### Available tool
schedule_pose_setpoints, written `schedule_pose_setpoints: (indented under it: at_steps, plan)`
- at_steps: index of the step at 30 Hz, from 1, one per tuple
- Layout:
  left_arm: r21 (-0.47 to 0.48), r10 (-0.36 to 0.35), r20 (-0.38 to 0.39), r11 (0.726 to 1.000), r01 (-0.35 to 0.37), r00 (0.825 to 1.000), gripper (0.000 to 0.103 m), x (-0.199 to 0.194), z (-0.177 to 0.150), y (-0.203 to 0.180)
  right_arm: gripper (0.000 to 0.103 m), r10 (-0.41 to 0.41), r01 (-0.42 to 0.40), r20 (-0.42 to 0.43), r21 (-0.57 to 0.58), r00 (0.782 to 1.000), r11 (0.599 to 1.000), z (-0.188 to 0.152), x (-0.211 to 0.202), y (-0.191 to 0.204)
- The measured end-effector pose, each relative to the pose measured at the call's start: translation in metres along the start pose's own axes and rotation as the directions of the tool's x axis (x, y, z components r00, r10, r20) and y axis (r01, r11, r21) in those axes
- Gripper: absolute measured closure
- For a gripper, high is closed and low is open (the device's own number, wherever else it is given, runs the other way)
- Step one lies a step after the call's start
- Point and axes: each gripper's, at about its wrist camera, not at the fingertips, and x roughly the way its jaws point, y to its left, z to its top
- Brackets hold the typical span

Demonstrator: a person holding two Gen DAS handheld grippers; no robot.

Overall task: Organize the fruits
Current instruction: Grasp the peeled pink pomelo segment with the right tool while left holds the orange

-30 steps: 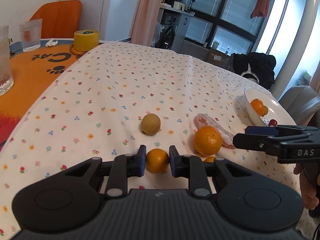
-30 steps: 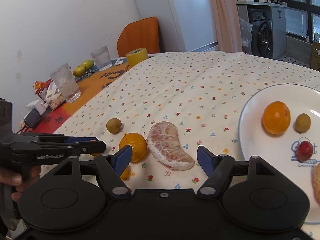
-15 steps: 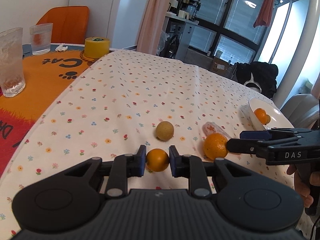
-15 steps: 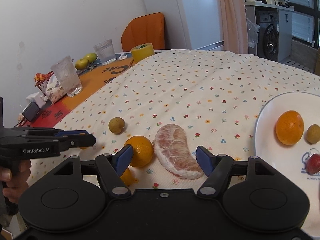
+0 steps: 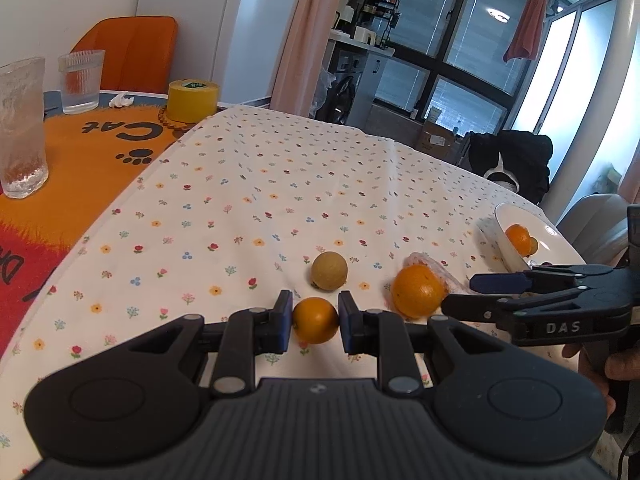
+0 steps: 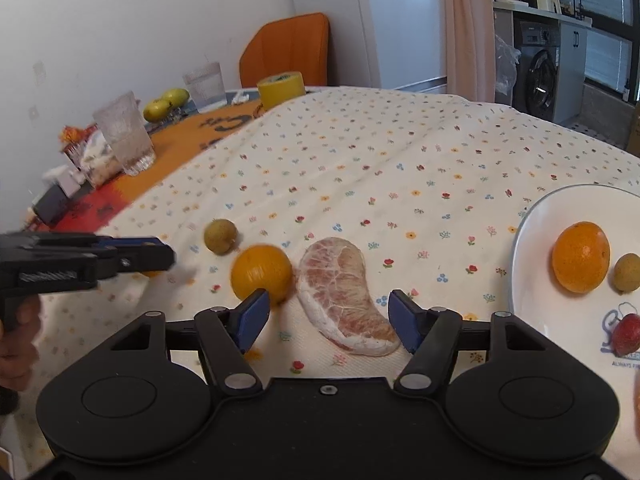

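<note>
A: Left gripper (image 5: 315, 322) status?

B: Clamped on a small orange (image 5: 315, 319), both blue pads touching its sides. Whether the fruit is off the floral tablecloth (image 5: 248, 200) can't be told from the left wrist view.

A: What's around it?

B: A longan (image 5: 329, 270) sits just beyond the pads, apart from them. A bigger orange (image 5: 417, 290) lies to the right, with a peeled pomelo segment (image 6: 347, 292) just beside it. In the left wrist view that segment is mostly hidden behind the orange.

A: Right gripper (image 6: 327, 322)?

B: Spread wide, holding nothing. The pomelo segment lies between its fingers; the left pad (image 6: 253, 316) overlaps the bigger orange in view, contact unclear. Seen from the left camera its tip reaches that orange.

A: Room to move?

B: The cloth is open across the middle and far side. To the far left lie an orange cat mat (image 5: 80, 152), two glasses (image 5: 20, 128), and a yellow tape roll (image 5: 193, 100). The white plate (image 6: 536, 312) is at the right edge, cut off by the frame.

A: On the plate?

B: An orange, a longan, a red fruit; a sliver of something orange at the frame edge can't be identified.

A: Anything else unclear?

B: The left side of the right wrist view is motion-blurred; part of a hand (image 6: 16, 340) shows under the left gripper there.
</note>
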Motion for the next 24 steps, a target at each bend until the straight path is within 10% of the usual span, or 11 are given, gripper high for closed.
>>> schedule_pose_setpoints:
  at_steps: [6,9,24]
  plan:
    - [-0.005,0.004,-0.005,1.000,-0.004,1.000,0.081,0.000,0.000,0.002,0.042,-0.006,0.007,0.010,-0.034,1.000,0.999,0.002,0.006,0.005]
    - [-0.004,0.003,-0.002,1.000,-0.003,1.000,0.081,-0.001,0.000,0.003,0.061,-0.045,0.046,0.015,-0.068,0.999,0.997,0.002,0.007,0.010]
    - [0.027,-0.017,0.020,0.999,0.017,1.000,0.081,-0.005,0.006,-0.016,0.065,0.002,-0.003,0.053,0.022,0.999,1.000,0.000,-0.017,-0.004]
